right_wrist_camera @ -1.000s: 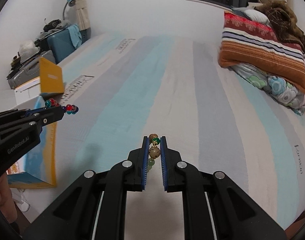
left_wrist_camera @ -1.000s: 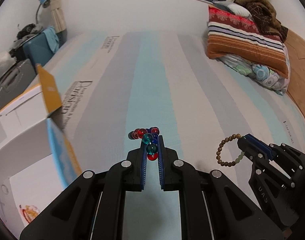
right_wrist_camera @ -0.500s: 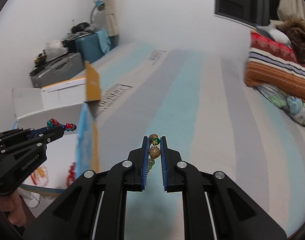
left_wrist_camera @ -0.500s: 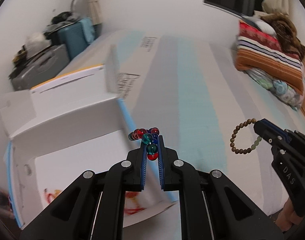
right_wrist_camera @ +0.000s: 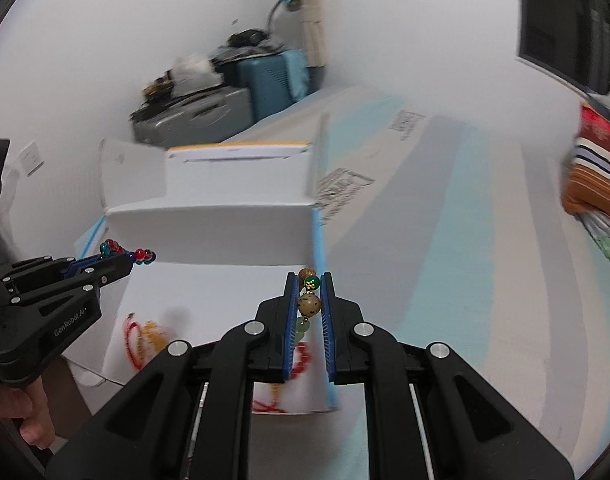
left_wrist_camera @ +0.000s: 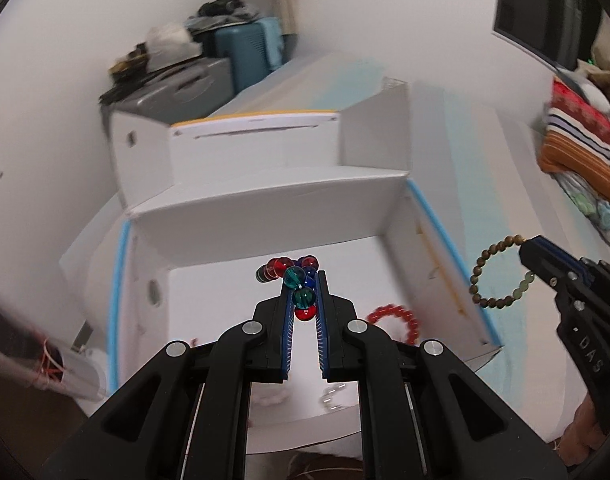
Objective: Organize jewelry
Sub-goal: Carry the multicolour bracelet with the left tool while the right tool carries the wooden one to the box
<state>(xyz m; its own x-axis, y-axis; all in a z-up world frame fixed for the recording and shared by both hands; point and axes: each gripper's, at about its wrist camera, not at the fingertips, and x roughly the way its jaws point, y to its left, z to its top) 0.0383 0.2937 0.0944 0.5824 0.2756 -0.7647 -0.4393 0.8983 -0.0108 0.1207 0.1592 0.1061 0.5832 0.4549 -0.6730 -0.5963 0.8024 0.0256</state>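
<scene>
Left wrist view: the white cardboard box (left_wrist_camera: 265,216), off at frame left a second ago, now fills the centre below the left gripper (left_wrist_camera: 303,284); judged ready for a drop. Its fingers sit nearly closed, pinching a glass-bead bracelet (left_wrist_camera: 293,276), glossy red, teal and blue spheres. A red bead bracelet (left_wrist_camera: 397,316) lies on the matte box floor, lower centre. At right, the right gripper (left_wrist_camera: 525,246) dangles a brown wooden-bead bracelet (left_wrist_camera: 487,276) over the box's blue-edged wall. Right wrist view: the box has swung in at left-centre; the right gripper's narrow-set fingers clamp the bracelet's speckled and green beads, the striped mattress (right_wrist_camera: 445,240) to the right.
</scene>
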